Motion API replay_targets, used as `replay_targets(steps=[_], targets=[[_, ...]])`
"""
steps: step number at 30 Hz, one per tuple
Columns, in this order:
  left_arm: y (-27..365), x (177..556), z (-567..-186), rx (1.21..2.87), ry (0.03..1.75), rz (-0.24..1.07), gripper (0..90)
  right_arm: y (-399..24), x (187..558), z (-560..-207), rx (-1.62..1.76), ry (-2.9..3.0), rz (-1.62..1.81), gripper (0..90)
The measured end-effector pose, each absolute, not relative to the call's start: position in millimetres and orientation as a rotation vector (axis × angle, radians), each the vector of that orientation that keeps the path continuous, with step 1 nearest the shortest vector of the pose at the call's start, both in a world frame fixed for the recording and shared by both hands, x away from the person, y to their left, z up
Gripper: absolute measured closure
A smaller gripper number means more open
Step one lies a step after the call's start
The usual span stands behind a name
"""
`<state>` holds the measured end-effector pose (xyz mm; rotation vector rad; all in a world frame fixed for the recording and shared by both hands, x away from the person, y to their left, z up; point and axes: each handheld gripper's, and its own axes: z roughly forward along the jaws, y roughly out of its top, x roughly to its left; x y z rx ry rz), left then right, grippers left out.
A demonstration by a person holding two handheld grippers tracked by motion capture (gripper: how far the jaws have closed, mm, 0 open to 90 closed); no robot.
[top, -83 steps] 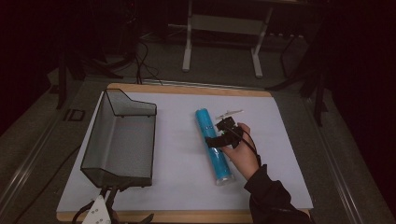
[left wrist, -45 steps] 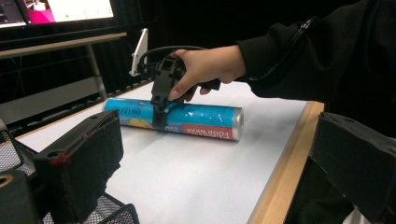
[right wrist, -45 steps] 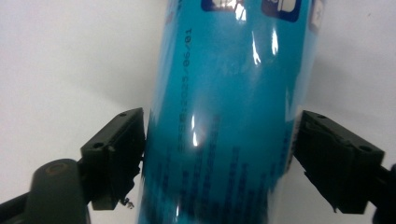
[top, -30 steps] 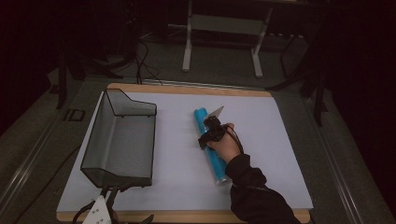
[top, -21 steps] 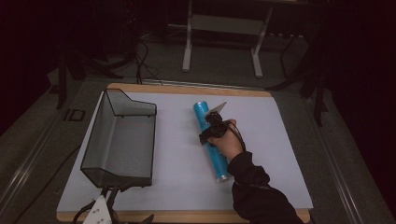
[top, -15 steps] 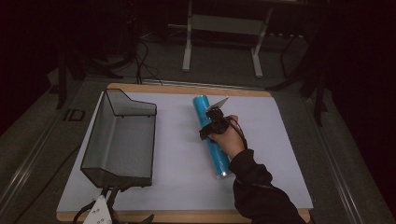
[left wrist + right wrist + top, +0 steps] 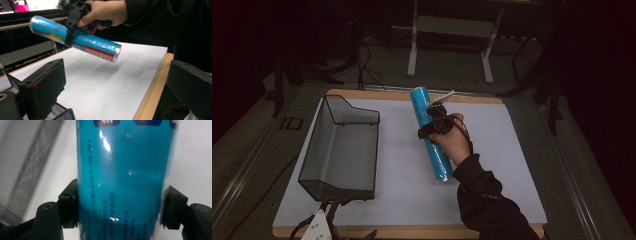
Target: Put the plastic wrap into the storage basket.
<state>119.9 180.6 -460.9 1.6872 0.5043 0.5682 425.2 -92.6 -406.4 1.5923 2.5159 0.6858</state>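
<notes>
While the scene is read from the held thing outward, each line gives one part.

Blue roll (image 7: 430,132): a long tube in shiny blue wrap, lifted clear of the white counter (image 7: 512,150) with its shadow under it; the far end is raised.
Long axis: in the high view it runs from about 12 o'clock down to 6 o'clock, a little tilted, roughly parallel to the basket.
Right gripper (image 7: 432,126): clamped on the blue roll across its width, nearer the far end than the near one; in the right gripper view one jaw presses each side of the wrap.
Direction to goal: the wire basket (image 7: 362,117) lies at 9 o'clock from the roll, well apart, its opening up.
Left gripper (image 7: 112,100): jaws apart and holding nothing, at the near counter edge by the basket's near end.
Nearer hand: the right one, already carrying the roll.
Judgement: the coming move probably is a sideways carry toward 9 o'clock, keeping the axis along the basket.
</notes>
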Motion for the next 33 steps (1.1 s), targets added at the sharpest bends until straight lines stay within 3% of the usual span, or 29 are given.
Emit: replay_targets(steps=[15, 33], targets=[[180.1, 121.0, -462.1, 1.701, 0.516, 0.57, 3.3, -65.5, 420.1, -358.4, 1.548, 2.464, 0.901, 31.6], [180.4, 120.9, -462.6, 1.711, 0.525, 0.573, 3.3, -13.8, 420.3, -330.6, 1.519, 2.391, 1.04, 31.6]])
